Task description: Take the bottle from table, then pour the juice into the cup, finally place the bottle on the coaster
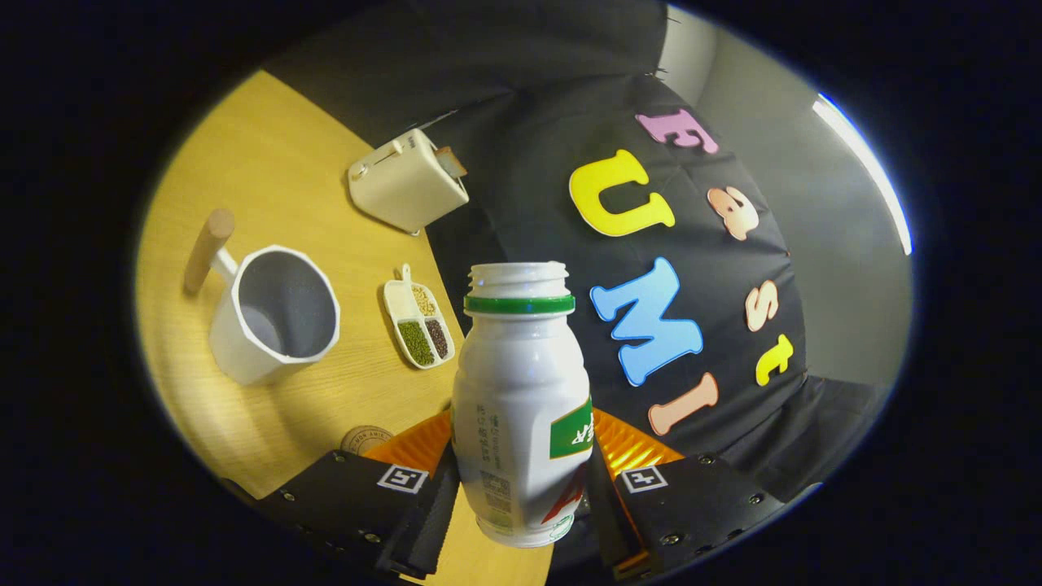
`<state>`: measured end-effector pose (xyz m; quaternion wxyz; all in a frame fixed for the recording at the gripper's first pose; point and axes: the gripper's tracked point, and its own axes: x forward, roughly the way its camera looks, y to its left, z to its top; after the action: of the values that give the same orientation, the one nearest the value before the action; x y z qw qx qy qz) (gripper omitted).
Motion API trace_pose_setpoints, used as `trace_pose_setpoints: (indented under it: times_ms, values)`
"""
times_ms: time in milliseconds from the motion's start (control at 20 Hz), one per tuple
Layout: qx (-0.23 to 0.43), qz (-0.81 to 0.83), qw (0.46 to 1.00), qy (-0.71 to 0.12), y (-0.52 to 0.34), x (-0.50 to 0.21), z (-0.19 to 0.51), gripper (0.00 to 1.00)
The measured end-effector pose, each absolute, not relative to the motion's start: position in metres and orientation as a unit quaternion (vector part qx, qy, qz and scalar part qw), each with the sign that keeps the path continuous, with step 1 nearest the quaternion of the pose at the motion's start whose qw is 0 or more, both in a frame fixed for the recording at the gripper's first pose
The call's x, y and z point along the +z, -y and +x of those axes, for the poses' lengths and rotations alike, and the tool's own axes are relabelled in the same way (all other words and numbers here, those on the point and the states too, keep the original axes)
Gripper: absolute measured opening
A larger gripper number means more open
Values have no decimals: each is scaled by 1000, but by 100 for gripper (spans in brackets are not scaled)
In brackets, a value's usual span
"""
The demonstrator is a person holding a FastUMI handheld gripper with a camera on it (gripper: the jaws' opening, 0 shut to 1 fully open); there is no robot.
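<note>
Bottle (521, 407): white, green neck ring, uncapped; pinched between both fingers of the gripper (521, 480), held clear of the table (269, 163). Long axis runs along the fingers, mouth toward 12 o'clock.
Cup (273, 313): white, wooden handle, at 10 o'clock from bottle, mouth open to view.
Coaster (366, 439): round, just beside the left finger.
Dish (418, 317): divided, seeds inside, between cup and bottle.
Toaster (407, 181): at 11 o'clock, beyond the dish.

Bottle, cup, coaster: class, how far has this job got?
Done: the bottle is off the table, clamped between both fingers, cap off. In hand: it is carried tilted, its mouth not yet over the cup, whose inside looks empty. Left: pouring, then setting it on the coaster by the fingers.
</note>
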<state>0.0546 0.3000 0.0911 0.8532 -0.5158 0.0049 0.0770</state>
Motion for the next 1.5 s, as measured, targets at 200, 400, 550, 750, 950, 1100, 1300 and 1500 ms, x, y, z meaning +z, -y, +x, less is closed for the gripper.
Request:
trace_pose_setpoints:
  times_ms: [200,400,550,750,950,1100,1300,1500]
  values:
    - [95,-417,904,-14,-297,88,59,71]
    - [118,-316,941,-31,-295,80,61,71]
    - [133,-243,960,-35,-296,75,66,71]
    - [139,-171,975,-34,-293,73,74,71]
    - [144,-121,981,-47,-296,61,93,71]
    - [146,-95,983,-57,-296,47,110,71]
    - [146,-73,984,-68,-292,27,131,71]
    - [149,-32,985,-74,-289,15,141,71]
